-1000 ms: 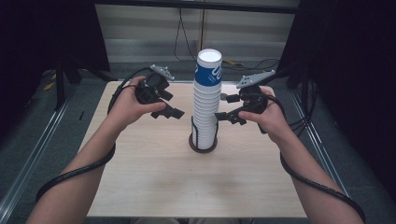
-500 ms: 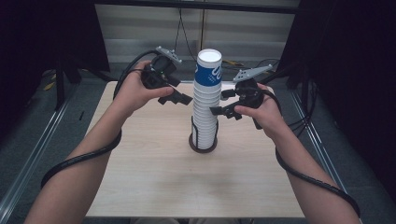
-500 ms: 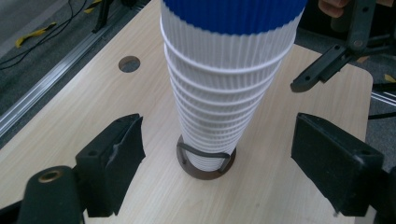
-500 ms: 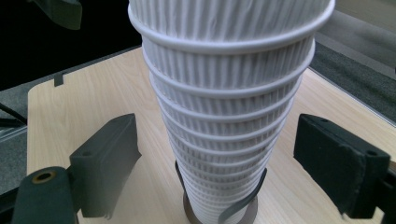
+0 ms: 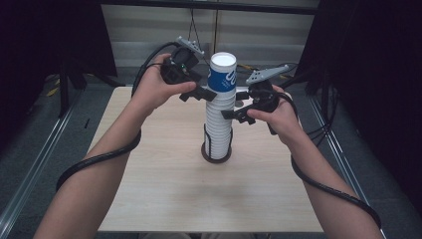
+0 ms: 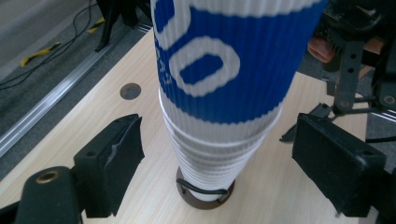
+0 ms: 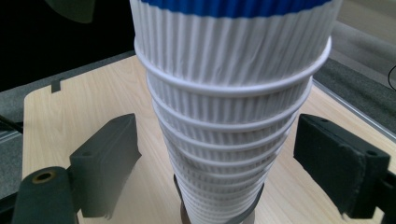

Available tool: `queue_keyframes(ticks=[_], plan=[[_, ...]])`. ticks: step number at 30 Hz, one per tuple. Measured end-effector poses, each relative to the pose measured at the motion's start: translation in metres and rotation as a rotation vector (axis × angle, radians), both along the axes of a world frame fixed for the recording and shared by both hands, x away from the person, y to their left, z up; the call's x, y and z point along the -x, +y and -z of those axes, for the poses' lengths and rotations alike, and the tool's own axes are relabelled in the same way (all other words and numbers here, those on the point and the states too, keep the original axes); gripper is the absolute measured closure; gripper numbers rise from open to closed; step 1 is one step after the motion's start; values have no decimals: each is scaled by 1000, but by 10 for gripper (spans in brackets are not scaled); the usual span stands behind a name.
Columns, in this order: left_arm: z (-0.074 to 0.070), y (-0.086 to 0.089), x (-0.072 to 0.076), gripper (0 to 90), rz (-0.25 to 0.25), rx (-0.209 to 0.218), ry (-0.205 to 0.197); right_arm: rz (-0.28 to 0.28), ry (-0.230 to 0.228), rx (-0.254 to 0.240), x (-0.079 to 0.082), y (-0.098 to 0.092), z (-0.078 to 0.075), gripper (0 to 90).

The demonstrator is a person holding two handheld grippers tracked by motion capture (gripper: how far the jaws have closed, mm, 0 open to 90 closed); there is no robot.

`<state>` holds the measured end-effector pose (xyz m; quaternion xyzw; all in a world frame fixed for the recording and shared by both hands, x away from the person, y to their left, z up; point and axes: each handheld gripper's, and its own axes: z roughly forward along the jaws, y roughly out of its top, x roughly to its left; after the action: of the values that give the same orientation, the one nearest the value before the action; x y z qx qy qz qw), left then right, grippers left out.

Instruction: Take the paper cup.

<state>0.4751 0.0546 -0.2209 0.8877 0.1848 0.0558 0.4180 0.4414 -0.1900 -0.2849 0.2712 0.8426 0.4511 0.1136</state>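
We are working at a light wooden table [image 5: 164, 199] with dark curtains around it and a grey wall beyond. One tall stack of paper cups [image 5: 219, 119] is standing in one black ring holder [image 5: 217, 155] mid-table. Since a second ago, our left gripper [image 5: 205, 93] is sitting higher, at the blue-printed top cup [image 5: 222, 74], its jaws just opening, clear of the cup. Our right gripper [image 5: 231, 112] is straddling the stack lower down, jaws apart, untouching.

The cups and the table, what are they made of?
The cups look like matte paper: fine ribbing runs down their sides, with rolled rims and a blue print on the top one. The table looks like pale wood or wood-look laminate, showing faint grain lines.
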Motion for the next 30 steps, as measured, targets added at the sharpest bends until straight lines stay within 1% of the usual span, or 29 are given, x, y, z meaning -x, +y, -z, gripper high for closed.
queue_keyframes(ticks=[3,8,9,12,15,16,19,20,21,22,24,25,30], plan=[[-2,-4,-2,159,-2,15,-3,4,0,-15,0,-1,-1,135],[-2,-10,-5,159,-11,46,-14,4,-6,-12,-1,1,-2,135],[-1,-11,-6,153,-13,51,-7,4,-7,-14,-1,2,-2,135],[-1,-14,-7,154,-9,84,-9,5,-9,-16,-2,3,-2,135],[-1,-18,-7,157,-10,95,-18,6,-15,-16,-2,4,-2,135],[-1,-19,-7,156,-10,95,-12,7,-15,-19,-2,4,-2,135],[-1,-22,-7,156,-18,106,-12,11,-14,-23,-3,5,-2,135],[0,-23,-7,156,-15,120,-14,12,-14,-20,-3,5,-2,135],[0,-24,-6,156,-6,122,-18,14,-14,-23,-3,5,-2,135],[1,-25,-6,156,-7,127,-27,17,-15,-25,-2,5,-2,135],[1,-26,-6,163,-6,116,-27,19,-20,-27,-2,5,-2,135],[2,-26,-6,185,-5,116,-35,19,-20,-28,-2,5,-3,135],[2,-24,-6,194,-14,124,-27,22,-22,-38,-2,6,-4,133]])
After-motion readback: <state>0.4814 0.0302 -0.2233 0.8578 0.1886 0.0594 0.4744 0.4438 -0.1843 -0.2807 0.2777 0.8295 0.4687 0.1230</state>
